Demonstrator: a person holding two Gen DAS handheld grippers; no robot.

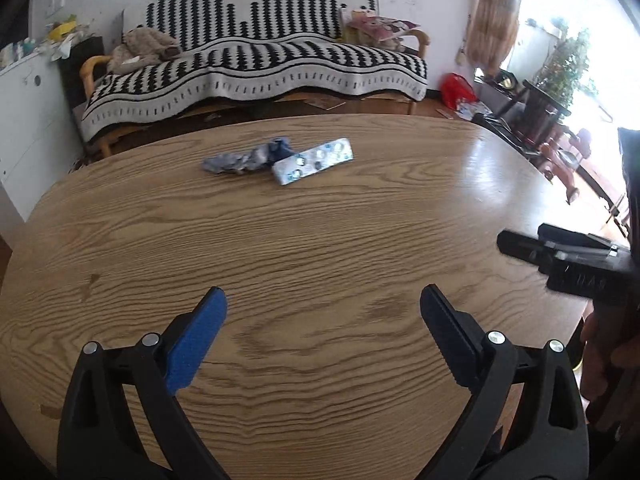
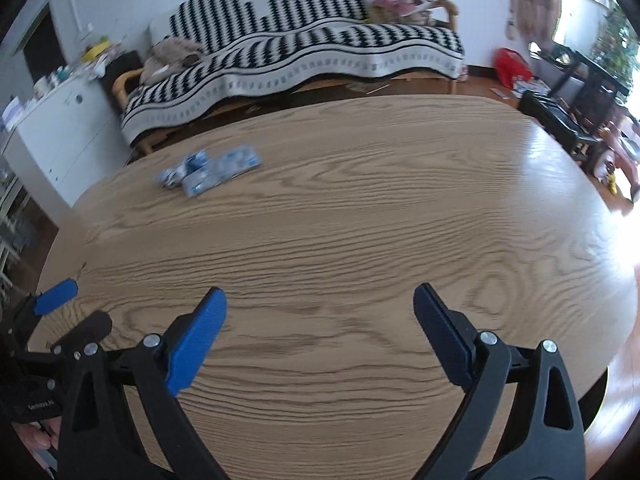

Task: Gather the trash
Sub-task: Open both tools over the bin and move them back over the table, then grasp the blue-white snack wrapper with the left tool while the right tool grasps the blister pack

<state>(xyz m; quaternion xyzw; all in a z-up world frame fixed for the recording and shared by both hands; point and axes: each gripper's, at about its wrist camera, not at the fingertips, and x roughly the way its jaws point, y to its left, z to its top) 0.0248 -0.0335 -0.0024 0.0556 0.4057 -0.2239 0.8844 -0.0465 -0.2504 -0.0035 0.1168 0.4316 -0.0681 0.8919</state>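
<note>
We hold the left gripper [image 1: 324,336] and the right gripper [image 2: 320,336] spread over the near desk [image 1: 360,220], both empty. The blister pack [image 1: 314,161] touches the crumpled wrapper [image 1: 240,160] far ahead; we should approach low and pinch one edge

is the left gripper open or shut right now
Open. In the left wrist view the left gripper has its two fingers spread wide over bare table, with nothing between them.
</note>
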